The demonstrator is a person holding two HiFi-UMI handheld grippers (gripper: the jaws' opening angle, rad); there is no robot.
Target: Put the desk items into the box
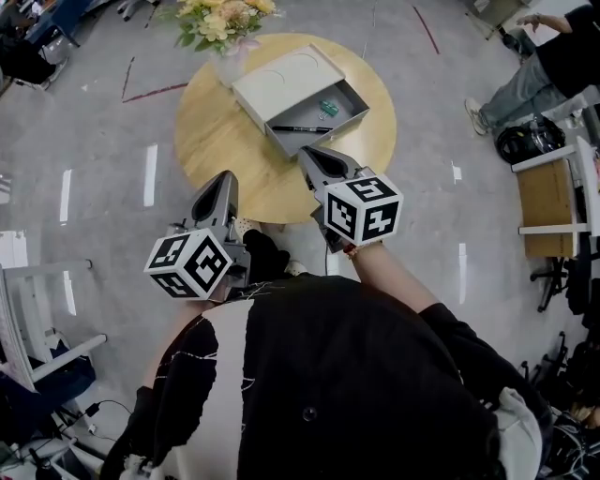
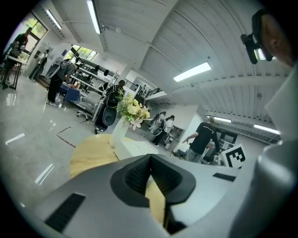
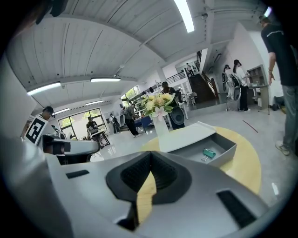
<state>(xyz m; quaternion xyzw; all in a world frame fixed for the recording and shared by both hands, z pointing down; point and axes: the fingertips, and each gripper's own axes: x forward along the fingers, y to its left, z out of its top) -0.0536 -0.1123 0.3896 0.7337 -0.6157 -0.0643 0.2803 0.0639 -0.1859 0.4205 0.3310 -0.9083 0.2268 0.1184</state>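
A grey box (image 1: pixel 282 142) stands open on the round wooden table (image 1: pixel 211 131), its lid (image 1: pixel 286 77) slid back to the far left. Inside lie a black pen (image 1: pixel 302 128) and a green binder clip (image 1: pixel 328 106). In the right gripper view the clip (image 3: pixel 209 153) lies in the box (image 3: pixel 226 155). My right gripper (image 1: pixel 309 155) is shut and empty, its tips at the box's near edge. The left gripper (image 1: pixel 218 190) hangs over the table's near left edge, also shut with nothing in it. Both show shut in their own views, left (image 2: pixel 150 158) and right (image 3: pixel 151 156).
A white vase of yellow flowers (image 1: pixel 222 28) stands at the table's far edge, touching the lid. A white chair (image 1: pixel 37 337) is at the left and a wooden shelf unit (image 1: pixel 548 202) at the right. A seated person (image 1: pixel 530 70) is at the far right; others stand further off.
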